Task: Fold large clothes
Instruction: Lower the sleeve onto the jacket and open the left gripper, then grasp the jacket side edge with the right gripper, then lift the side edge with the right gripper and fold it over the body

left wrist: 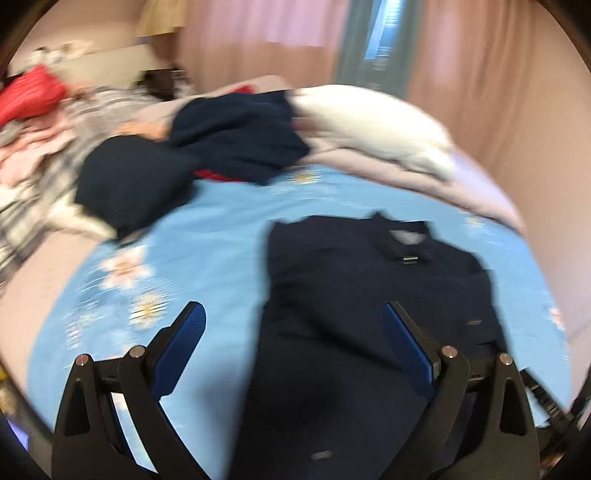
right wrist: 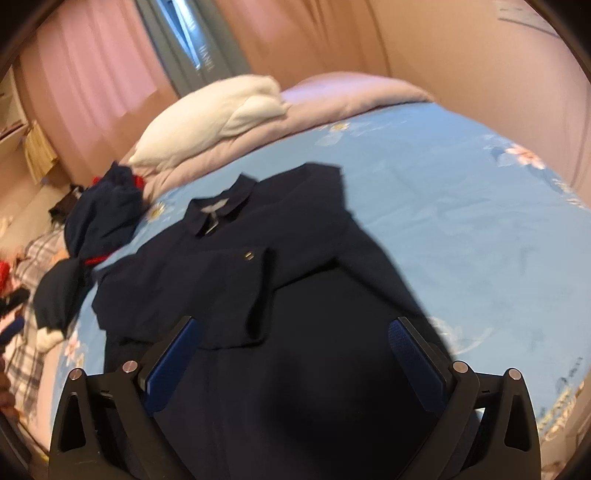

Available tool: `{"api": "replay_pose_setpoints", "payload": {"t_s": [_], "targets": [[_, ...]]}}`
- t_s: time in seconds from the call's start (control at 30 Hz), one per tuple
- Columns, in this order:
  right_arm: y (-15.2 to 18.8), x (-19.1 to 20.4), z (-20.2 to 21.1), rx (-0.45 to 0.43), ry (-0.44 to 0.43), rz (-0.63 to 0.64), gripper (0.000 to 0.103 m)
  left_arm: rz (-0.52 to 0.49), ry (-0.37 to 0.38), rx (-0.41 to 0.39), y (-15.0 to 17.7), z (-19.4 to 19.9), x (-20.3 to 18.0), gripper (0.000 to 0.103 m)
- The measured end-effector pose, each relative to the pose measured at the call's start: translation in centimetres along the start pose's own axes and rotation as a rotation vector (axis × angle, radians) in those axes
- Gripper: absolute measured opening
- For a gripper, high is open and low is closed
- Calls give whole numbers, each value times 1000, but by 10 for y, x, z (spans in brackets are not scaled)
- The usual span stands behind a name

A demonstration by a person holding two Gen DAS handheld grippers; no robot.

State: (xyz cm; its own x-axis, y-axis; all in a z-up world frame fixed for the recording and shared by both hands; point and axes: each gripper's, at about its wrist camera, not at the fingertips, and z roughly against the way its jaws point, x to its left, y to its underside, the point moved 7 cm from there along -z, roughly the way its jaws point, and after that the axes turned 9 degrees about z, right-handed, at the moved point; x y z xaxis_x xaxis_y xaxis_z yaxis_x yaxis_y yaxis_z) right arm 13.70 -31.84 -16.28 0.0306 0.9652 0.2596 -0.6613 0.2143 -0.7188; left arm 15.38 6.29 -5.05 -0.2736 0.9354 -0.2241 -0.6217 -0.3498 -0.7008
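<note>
- A dark navy collared coat [left wrist: 369, 295] is lying spread on a bed covered with a light blue flowered sheet [left wrist: 207, 229]; its collar is pointing toward the far side of the bed.
- In the right wrist view, one part of the coat [right wrist: 229, 280] is lying folded over its front, with a small metal button showing on the cloth.
- The left gripper [left wrist: 293, 325] is hanging above the near part of the coat with its blue-padded jaws spread wide, gripping nothing.
- The right gripper [right wrist: 295, 339] is also hanging over the coat's lower part, its jaws standing wide apart and released, with dark cloth showing below them.
- A heap of navy clothes with red trim [left wrist: 207, 147] is sitting beyond the coat, apart from it.
- A white pillow [right wrist: 210, 114] is resting on a pale pink quilt [right wrist: 332, 96] at the far edge of the bed.
- Pink curtains [left wrist: 258, 33] are hanging behind the bed.
- Both views are blurred.
</note>
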Motion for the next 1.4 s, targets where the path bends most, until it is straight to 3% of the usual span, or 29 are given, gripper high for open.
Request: {"api": "replay_pose_setpoints", "payload": {"t_s": [0.1, 0.27, 0.5, 0.6, 0.63, 0.7, 0.8, 0.93, 1.07, 1.1, 1.17, 1.4], "targets": [[3, 13, -19, 31, -31, 21, 101, 75, -100, 5, 13, -4, 51, 96], [9, 37, -59, 116, -85, 49, 83, 201, -191, 83, 50, -20, 114, 95], [20, 53, -106, 236, -103, 83, 58, 239, -202, 125, 67, -33, 133, 95], [21, 54, -112, 246, -66, 113, 35, 223, -188, 132, 68, -43, 126, 95], [21, 54, -112, 247, -60, 124, 17, 217, -177, 134, 67, -47, 124, 95], [17, 58, -107, 246, -83, 130, 10, 202, -150, 138, 64, -57, 113, 95], [-6, 69, -78, 174, -104, 185, 6, 183, -110, 142, 59, -75, 96, 95], [-63, 96, -18, 18, -135, 250, 5, 159, -73, 172, 55, -110, 73, 89], [-128, 131, 48, -150, -154, 322, 5, 117, -43, 207, 58, -140, 52, 78], [-138, 137, 57, -168, -167, 328, 5, 114, -39, 220, 59, -148, 49, 76], [-159, 147, 73, -202, -184, 335, 5, 130, -41, 242, 58, -162, 48, 62], [-194, 162, 96, -281, -158, 350, 4, 201, 21, 284, 50, -186, 43, 46]]}}
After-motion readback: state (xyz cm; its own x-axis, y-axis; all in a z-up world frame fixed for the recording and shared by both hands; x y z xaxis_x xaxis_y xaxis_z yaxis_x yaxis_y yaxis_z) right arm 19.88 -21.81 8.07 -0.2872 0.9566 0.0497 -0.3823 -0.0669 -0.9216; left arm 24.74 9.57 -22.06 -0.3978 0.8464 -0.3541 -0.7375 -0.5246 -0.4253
